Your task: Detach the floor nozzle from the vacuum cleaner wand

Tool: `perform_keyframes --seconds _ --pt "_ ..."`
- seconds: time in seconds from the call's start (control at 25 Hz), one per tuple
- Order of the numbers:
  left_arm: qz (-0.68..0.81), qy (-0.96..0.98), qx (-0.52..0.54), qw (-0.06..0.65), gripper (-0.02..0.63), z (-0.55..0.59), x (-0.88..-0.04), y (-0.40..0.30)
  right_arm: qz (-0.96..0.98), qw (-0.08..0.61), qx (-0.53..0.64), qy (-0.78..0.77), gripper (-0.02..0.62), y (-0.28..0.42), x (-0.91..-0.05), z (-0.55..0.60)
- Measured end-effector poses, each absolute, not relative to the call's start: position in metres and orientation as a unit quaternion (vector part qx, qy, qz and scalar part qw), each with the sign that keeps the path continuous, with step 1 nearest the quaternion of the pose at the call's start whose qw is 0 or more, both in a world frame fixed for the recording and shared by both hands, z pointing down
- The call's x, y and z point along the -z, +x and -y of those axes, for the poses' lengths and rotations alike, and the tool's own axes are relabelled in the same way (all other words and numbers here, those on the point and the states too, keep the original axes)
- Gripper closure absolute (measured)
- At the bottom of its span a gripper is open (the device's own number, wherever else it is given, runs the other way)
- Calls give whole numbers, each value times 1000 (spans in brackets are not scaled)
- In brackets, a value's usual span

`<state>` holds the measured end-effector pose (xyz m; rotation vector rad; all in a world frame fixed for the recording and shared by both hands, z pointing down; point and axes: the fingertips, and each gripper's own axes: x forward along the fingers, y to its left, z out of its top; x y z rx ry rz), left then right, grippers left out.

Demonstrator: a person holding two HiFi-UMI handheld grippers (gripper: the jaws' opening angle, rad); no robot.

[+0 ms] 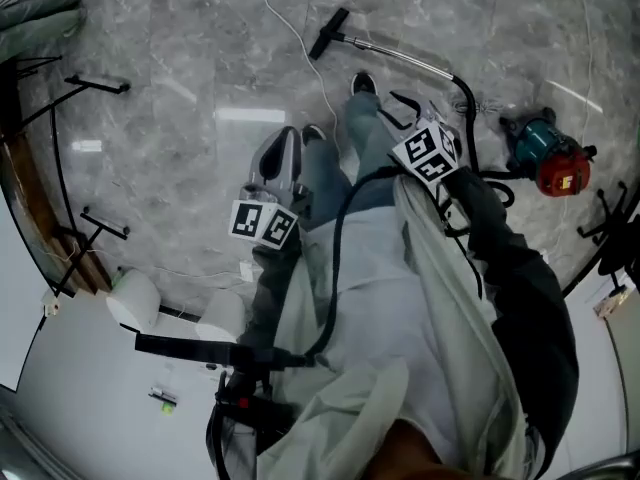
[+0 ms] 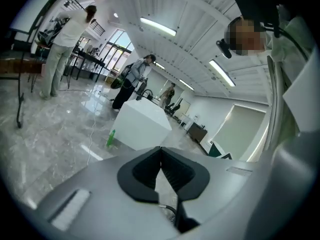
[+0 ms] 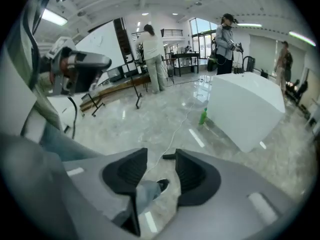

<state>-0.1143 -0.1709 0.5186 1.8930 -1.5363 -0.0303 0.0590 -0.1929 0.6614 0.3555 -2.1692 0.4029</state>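
Note:
The black floor nozzle [image 1: 328, 33] lies on the marble floor at the top of the head view, joined to the chrome wand [image 1: 395, 54]. A black hose runs from the wand to the teal and red vacuum cleaner [image 1: 548, 158] at the right. My left gripper [image 2: 161, 156] is shut with nothing in it; its marker cube [image 1: 263, 223] hangs over my legs, far from the nozzle. My right gripper [image 3: 161, 166] is open and empty. Between its pads I see my shoe [image 3: 161, 185] and, farther off, the nozzle [image 3: 168, 156]. Its marker cube [image 1: 430, 154] hangs short of the wand.
A white cord [image 1: 290, 28] trails over the floor beside the nozzle. Black stand legs [image 1: 95, 84] stand at the left and a white table [image 1: 80, 388] at the lower left. A white block [image 3: 245, 109] with a green bottle [image 3: 203, 116] beside it, and several people, are farther off.

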Motion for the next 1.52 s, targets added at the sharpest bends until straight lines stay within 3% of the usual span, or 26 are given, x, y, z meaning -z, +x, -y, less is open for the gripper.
perform_keyframes --seconds 0.16,0.48,0.72,1.0,1.2,1.24,1.28,1.52 --pt "604 700 8 380 597 166 -604 -110 858 492 -95 110 397 65 -796 233" --pt "656 647 39 387 595 164 -725 -148 796 603 -53 34 365 57 -1098 279" --pt "671 613 69 411 592 164 -791 -166 742 668 -56 4 365 55 -1240 271" --pt "674 593 67 436 592 152 -844 -173 709 704 -34 6 369 66 -1315 265" --pt "660 596 76 451 592 157 -867 -170 713 700 4 30 373 70 -1321 273" --pt "655 598 79 455 591 157 -870 -169 717 697 -11 27 403 68 -1320 273" --pt "650 602 82 457 591 157 -871 -167 718 695 -29 21 497 67 -1319 273" --pt "603 639 76 472 573 152 -871 -148 713 693 -98 -51 508 55 -1252 259"
